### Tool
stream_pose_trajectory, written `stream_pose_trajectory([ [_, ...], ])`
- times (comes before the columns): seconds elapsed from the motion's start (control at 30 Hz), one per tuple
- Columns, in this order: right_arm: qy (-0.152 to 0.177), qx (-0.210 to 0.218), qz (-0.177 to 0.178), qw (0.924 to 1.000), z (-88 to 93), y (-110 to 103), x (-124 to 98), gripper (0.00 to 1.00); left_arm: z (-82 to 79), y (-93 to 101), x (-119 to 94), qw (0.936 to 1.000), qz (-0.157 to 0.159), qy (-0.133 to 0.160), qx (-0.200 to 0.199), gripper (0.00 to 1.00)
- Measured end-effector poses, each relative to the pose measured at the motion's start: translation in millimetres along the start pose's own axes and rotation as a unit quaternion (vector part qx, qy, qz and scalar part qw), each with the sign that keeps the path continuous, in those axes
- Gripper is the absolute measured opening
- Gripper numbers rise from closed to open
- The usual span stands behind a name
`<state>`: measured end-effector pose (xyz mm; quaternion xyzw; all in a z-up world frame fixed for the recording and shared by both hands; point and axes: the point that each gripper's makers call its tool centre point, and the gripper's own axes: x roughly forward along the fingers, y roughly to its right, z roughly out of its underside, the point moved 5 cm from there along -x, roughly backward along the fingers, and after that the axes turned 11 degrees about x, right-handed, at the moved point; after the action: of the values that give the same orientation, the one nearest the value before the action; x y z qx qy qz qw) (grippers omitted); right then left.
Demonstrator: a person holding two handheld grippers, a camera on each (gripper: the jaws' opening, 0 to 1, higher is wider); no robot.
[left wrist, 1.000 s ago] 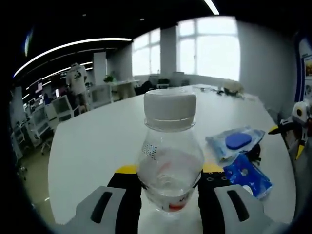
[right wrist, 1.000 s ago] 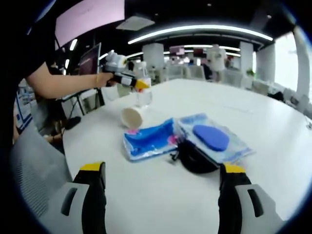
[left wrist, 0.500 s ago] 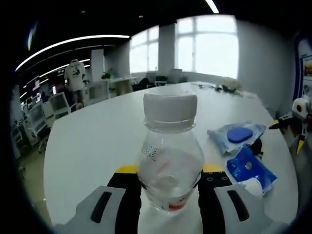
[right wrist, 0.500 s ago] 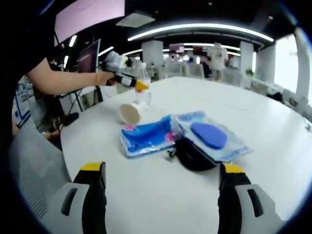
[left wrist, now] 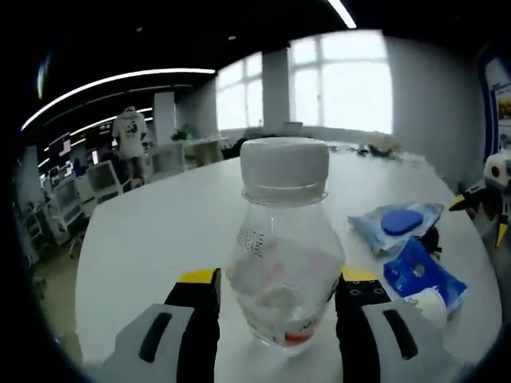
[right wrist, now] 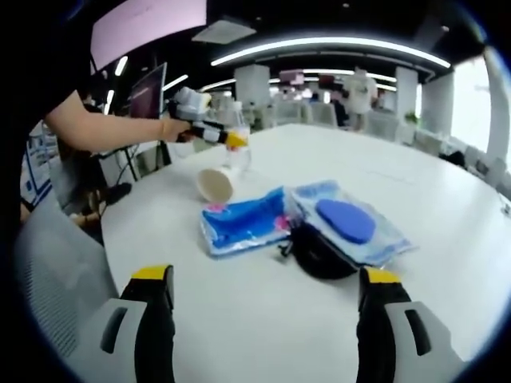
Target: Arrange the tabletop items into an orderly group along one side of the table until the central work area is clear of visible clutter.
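A clear plastic bottle with a white cap stands on the white table, between the jaws of my left gripper. The jaws sit slightly apart from its sides, so the gripper is open. The right gripper view has the same bottle at the far left edge, with the left gripper and a person's arm beside it. My right gripper hangs open above bare table, short of a blue packet, a clear pouch with a blue oval and a black object.
A paper cup lies on its side between the bottle and the blue packet. In the left gripper view the pouch, blue packet and cup sit to the right. Desks and chairs stand beyond the table.
My left gripper's jaws have spread a little and no longer press the bottle, which stands on the table. The right gripper has stayed open and nearly still.
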<state>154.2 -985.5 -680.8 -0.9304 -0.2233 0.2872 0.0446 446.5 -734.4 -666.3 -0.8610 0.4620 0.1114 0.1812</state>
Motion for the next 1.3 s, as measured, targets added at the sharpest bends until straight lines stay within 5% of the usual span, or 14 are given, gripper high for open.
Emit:
stream_pose_trajectory([
  [0.07, 0.003, 0.000, 0.004, 1.0000, -1.0, 0.9, -0.5, 0.94, -9.2, 2.0, -2.9, 1.0000, -0.004, 0.009, 0.001, 0.78],
  [0.47, 0.028, 0.009, -0.001, 0.9996, -12.1, -1.2, -4.8, 0.92, -26.0, 7.6, -35.0, 0.9995, -0.021, 0.024, 0.004, 0.99],
  [0.97, 0.059, -0.056, -0.048, 0.9955, -55.2, -14.0, 0.4, 0.83, -46.2, 42.3, -73.2, 0.9992, -0.033, 0.024, -0.005, 0.99],
  [1.3, 0.050, -0.051, -0.094, 0.9930, -70.1, -28.7, 32.4, 0.72, -45.5, 67.4, -88.6, 0.9990, -0.045, 0.003, -0.002, 0.99],
])
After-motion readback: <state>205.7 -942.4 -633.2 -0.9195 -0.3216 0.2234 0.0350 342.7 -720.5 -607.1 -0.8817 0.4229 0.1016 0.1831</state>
